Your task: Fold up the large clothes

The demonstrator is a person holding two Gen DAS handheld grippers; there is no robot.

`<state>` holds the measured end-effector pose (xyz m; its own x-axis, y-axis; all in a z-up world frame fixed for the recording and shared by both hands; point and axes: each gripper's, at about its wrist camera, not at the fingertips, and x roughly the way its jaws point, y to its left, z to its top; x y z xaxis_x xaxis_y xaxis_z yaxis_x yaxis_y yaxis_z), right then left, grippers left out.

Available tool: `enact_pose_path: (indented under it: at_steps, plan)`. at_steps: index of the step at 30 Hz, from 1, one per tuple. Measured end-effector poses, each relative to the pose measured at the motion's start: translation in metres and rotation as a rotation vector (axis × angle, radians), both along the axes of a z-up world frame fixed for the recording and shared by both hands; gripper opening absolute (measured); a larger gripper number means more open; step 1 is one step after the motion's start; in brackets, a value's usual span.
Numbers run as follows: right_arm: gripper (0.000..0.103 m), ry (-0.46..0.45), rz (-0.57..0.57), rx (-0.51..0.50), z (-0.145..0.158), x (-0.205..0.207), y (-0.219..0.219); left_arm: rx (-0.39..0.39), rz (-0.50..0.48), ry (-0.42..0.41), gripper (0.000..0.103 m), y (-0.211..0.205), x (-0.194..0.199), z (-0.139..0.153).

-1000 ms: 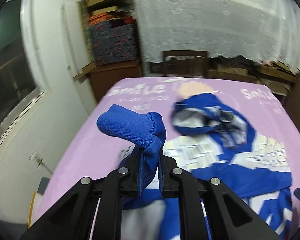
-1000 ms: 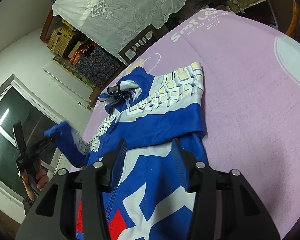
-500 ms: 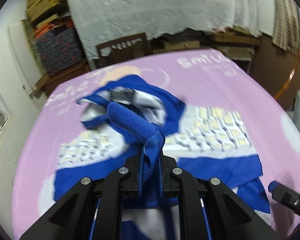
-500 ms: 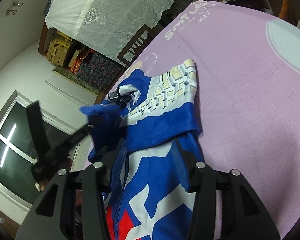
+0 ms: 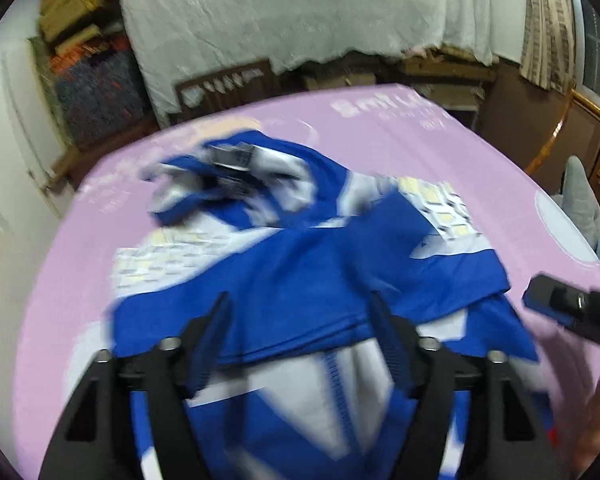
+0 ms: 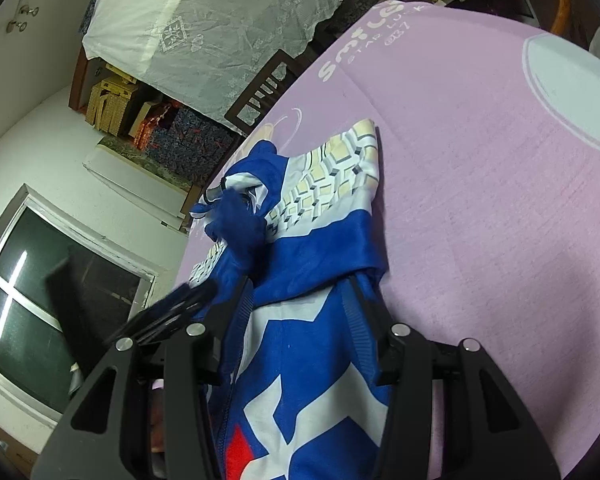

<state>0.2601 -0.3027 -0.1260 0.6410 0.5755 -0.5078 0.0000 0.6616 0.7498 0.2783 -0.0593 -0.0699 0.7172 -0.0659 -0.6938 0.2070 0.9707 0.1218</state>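
A blue and white hooded jacket (image 5: 300, 264) lies on the pink cloth-covered table (image 5: 460, 152), hood toward the far side. Its left sleeve (image 6: 240, 236) is laid across the chest. My left gripper (image 5: 300, 308) is open and empty just above the folded sleeve. My right gripper (image 6: 300, 288) is open and empty over the jacket's lower front (image 6: 312, 360). The right gripper's fingertip (image 5: 548, 300) shows at the right in the left wrist view. The left gripper (image 6: 172, 308) shows blurred at the left in the right wrist view.
A dark wooden chair (image 5: 224, 88) stands behind the table's far edge under a white lace cloth (image 5: 300, 12). Stacked boxes (image 5: 92, 80) sit at the back left. A window (image 6: 28, 300) is on the left wall. A wooden cabinet (image 5: 588, 136) stands at the right.
My left gripper carried the sleeve cuff rightward over the jacket's chest, opened and let it go. The sleeve now lies across the body. The right gripper stayed open over the lower front.
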Motion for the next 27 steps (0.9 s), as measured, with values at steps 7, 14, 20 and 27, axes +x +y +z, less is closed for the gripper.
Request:
enact_pose_path:
  at_steps: [7,14,20,27]
  plan:
    - [0.047,-0.035,0.077,-0.057,0.011,0.007,0.025,0.031,0.163,0.018,0.079,0.112,-0.018,-0.01]
    - [0.047,0.005,0.114,-0.191,0.025,0.054,0.057,-0.037,0.218,0.066,0.079,0.158,0.007,-0.021]
    - [0.046,0.101,0.135,-0.269,0.001,0.091,0.077,0.037,0.196,0.054,0.079,0.145,0.02,-0.034]
    - [0.009,-0.033,0.125,-0.352,0.017,0.083,0.087,-0.037,0.27,0.148,0.076,0.174,0.019,-0.05]
